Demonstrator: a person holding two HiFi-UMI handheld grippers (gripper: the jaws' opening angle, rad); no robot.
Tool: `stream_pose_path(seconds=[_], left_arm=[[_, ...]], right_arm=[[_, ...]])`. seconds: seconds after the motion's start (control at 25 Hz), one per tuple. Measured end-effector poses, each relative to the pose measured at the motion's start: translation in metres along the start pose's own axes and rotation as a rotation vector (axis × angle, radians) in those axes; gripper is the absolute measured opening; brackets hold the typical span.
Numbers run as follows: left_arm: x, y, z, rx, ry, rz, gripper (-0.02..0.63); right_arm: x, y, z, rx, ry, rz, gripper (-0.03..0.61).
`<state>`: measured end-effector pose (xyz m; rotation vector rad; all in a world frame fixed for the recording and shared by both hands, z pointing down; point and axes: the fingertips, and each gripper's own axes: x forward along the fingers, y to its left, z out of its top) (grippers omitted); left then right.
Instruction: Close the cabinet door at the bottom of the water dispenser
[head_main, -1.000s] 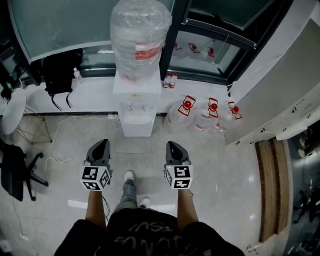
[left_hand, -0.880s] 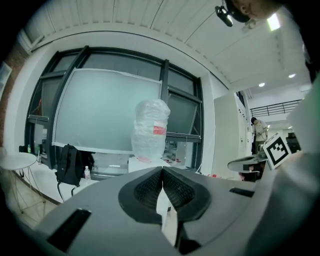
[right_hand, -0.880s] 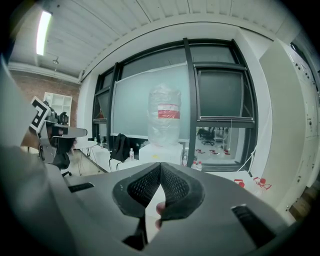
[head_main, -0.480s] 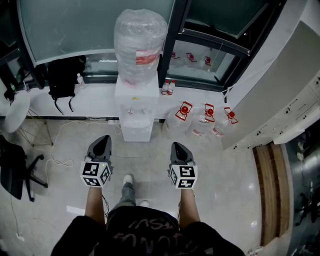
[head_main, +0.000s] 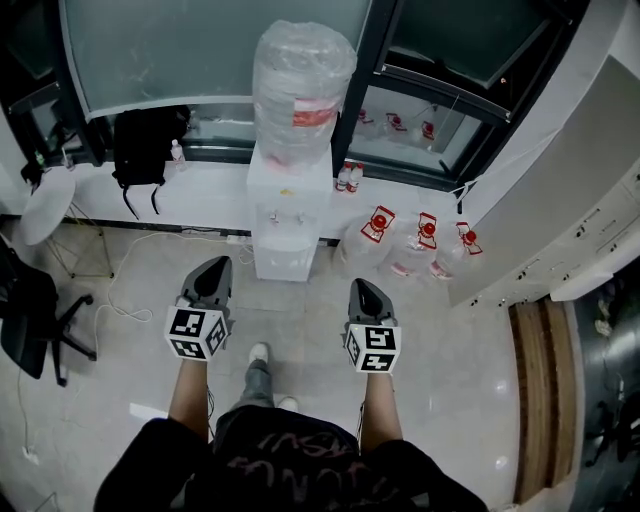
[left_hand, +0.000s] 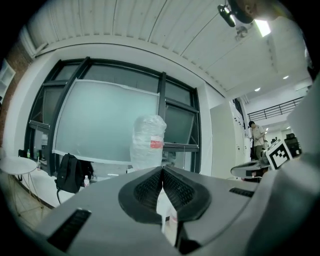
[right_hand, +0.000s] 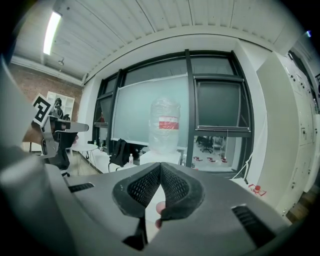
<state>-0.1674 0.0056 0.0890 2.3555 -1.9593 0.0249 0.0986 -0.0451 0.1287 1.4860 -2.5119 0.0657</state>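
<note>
A white water dispenser (head_main: 288, 215) stands against the window ledge with a wrapped clear bottle (head_main: 305, 85) on top. From above, its lower cabinet door is hidden, so I cannot tell how the door stands. My left gripper (head_main: 215, 268) hangs over the floor just left of the dispenser's front, shut and empty. On the other side, my right gripper (head_main: 359, 288) is also shut with nothing in it. In the left gripper view the shut gripper (left_hand: 162, 170) points toward the bottle (left_hand: 148, 145). The right gripper (right_hand: 160, 166) faces the bottle (right_hand: 166, 125) and dispenser top (right_hand: 160, 157).
Three spare water jugs (head_main: 415, 240) lie on the floor right of the dispenser, and small bottles (head_main: 347, 177) stand on the ledge. A black backpack (head_main: 140, 145), a round white table (head_main: 45, 205) and an office chair (head_main: 30, 310) are at left. Grey cabinets (head_main: 560, 200) line the right.
Both grippers have edged forward toward the dispenser, and the head view has shifted so the dispenser sits a little more to the right. Both jaws have stayed shut.
</note>
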Motion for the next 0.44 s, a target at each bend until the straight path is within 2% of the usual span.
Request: stream_pose_path(seconds=[0.44], left_arm=[[-0.014,-0.006,0.005,-0.008,-0.01,-0.008,0.015]], right_arm=[[-0.012,0.012,0.001,-0.027,0.002,0.009,0.012]])
